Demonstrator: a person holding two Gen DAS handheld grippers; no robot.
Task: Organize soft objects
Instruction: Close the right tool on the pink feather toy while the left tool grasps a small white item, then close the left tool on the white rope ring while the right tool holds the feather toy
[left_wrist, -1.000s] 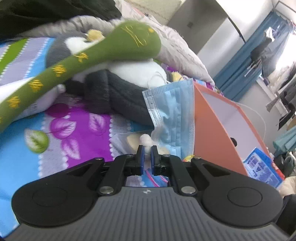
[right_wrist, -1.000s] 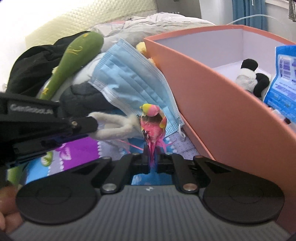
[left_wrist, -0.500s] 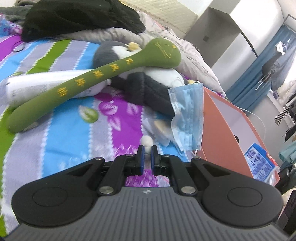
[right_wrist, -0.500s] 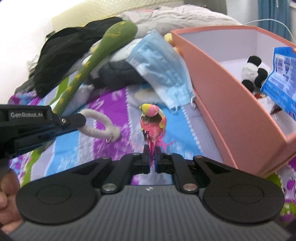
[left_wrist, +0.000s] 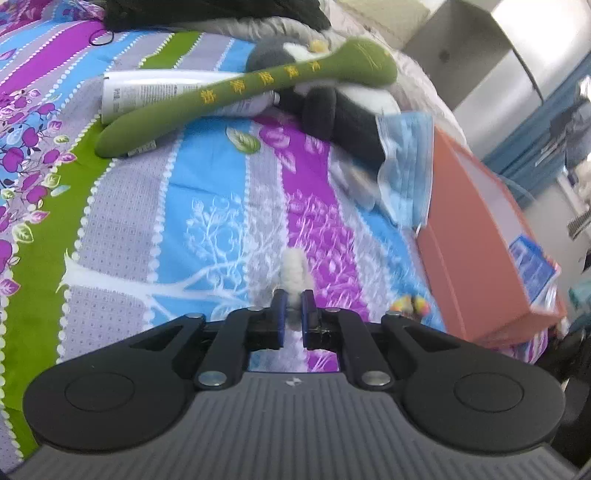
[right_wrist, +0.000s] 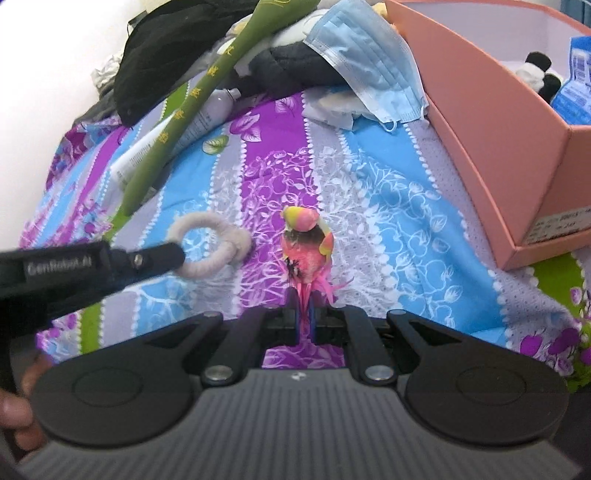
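Over a striped floral bedspread (right_wrist: 388, 206), the left gripper (right_wrist: 177, 254) pinches a fluffy cream yarn ring (right_wrist: 210, 245), its fingers clamped on the loop. The right gripper (right_wrist: 303, 314) holds a small pink-and-yellow feathered toy bird (right_wrist: 306, 240) by its tail, fingers pressed together on the feathers. Both toys hang above the middle of the bedspread. A salmon-pink cardboard box (right_wrist: 491, 122) sits at its right edge, with a blue surgical mask (right_wrist: 373, 70) draped against the box's near corner.
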